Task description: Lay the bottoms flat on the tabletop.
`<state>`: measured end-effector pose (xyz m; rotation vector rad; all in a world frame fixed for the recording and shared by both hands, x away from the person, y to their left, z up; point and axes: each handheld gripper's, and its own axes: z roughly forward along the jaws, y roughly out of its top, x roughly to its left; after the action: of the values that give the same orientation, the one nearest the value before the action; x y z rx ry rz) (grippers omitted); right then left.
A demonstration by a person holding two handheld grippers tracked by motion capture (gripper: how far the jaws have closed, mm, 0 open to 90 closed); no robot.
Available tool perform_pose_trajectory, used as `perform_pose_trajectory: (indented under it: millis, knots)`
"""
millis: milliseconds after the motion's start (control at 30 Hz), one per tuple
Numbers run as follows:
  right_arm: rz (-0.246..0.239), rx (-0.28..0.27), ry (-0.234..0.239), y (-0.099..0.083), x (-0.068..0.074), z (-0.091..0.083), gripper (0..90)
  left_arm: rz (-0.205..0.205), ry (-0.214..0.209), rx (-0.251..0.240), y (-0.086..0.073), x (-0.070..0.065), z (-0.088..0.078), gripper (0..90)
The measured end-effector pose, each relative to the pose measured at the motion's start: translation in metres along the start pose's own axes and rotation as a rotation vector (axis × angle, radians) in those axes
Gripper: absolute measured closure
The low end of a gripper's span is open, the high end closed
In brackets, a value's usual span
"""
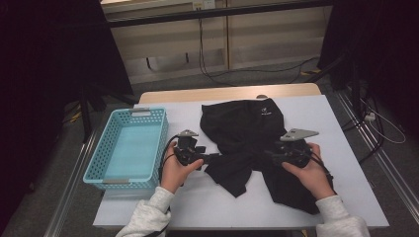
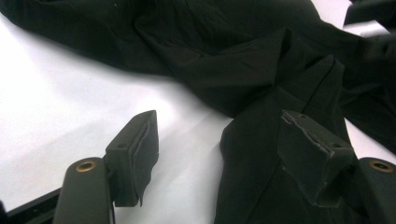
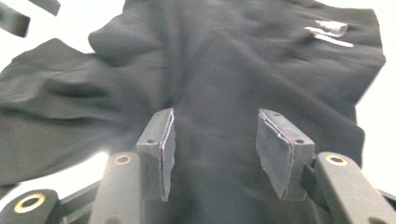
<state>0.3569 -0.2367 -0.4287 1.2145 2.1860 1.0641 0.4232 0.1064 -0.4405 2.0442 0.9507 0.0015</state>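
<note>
**Working a black garment on a white table, both grippers released**

Lying crumpled across the middle and right of the white table [image 1: 346, 148], a black garment [image 1: 247, 128] spreads from the far edge down toward the person. A small white logo [image 1: 265, 111] shows near its top. Two flaps of cloth hang toward the near edge, one short and pointed, one longer on the right.

The left gripper [image 2: 219, 154] sits at the garment's left edge, jaws apart, one pad over bare table and the other over a fold of cloth, pinching nothing. The right gripper [image 3: 215, 149] hovers over the middle of the fabric, jaws apart too, cloth beneath them but none clamped. Seen from the high view, a hand holds each tool, sleeves pale grey.

To the left, well apart from the garment, stands a turquoise basket [image 1: 96, 170], with nothing in it.

Judging by this, the work is at an early stage: the garment is not folded flat and has not gone into the basket. Neatening and moving it both appear to remain.
</note>
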Motion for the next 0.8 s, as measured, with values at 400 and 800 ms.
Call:
perform_pose_trajectory:
  millis: [400, 800]
  knots:
    - [0.115, 0.014, -0.187, -0.004, -0.052, -0.002, 41.4, 0.029, 0.038, 0.014, 0.003, -0.001, 0.000, 24.6]
    - [0.156, 0.106, -0.240, 0.019, -0.096, 0.063, 46.6, 0.054, 0.037, 0.005, 0.008, -0.003, -0.002, 24.3]
